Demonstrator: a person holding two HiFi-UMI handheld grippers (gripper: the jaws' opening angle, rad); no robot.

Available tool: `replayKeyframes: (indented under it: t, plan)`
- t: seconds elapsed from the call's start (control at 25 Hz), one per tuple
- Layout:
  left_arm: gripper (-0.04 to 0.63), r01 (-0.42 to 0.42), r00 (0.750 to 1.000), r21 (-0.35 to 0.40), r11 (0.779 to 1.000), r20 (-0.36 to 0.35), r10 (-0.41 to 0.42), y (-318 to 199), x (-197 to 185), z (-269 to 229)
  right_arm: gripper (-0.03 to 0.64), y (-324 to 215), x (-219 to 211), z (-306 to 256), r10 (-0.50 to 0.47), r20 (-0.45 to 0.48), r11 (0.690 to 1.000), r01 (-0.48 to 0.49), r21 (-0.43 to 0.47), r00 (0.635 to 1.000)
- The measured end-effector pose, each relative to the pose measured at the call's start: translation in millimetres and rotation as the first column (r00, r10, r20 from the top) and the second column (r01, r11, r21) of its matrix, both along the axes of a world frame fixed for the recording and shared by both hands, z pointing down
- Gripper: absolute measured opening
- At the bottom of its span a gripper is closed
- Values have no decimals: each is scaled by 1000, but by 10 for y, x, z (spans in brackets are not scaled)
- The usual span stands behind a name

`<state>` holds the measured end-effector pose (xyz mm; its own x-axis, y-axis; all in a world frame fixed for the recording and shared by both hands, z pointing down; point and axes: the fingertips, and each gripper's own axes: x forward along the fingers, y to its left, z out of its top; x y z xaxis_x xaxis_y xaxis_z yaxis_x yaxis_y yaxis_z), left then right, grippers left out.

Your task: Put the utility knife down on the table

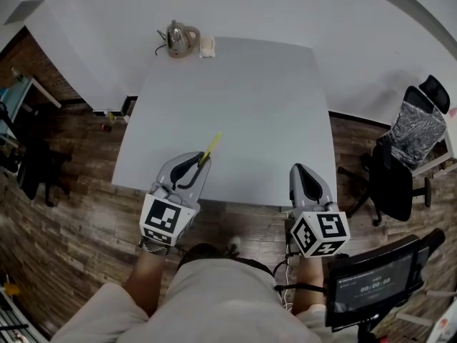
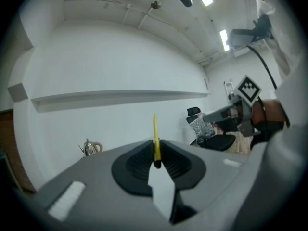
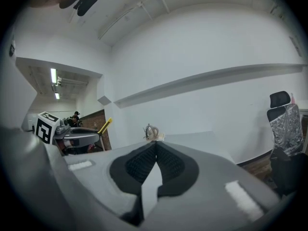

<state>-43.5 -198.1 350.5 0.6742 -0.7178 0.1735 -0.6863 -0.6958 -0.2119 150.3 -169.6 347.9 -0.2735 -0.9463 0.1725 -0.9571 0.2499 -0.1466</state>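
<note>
A thin yellow utility knife sticks out forward from my left gripper, which is shut on its near end above the table's front edge. In the left gripper view the yellow utility knife stands up between the black pads, clamped at its base. My right gripper hovers at the table's front right edge; in the right gripper view its pads meet with nothing between them. The right gripper view also shows the knife far left, beside the left gripper's marker cube.
The white table carries a metal kettle and a small white object at its far edge. A black office chair stands to the right, a screen on a stand at lower right. Wooden floor surrounds the table.
</note>
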Motion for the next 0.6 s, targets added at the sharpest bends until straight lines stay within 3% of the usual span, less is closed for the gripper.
replayKeyframes:
  t: [0.6]
  plan:
    - [54, -73, 994, -30, 997, 79, 75, -197, 135, 84, 0, -106, -11, 95, 32, 19, 999, -31, -31, 999]
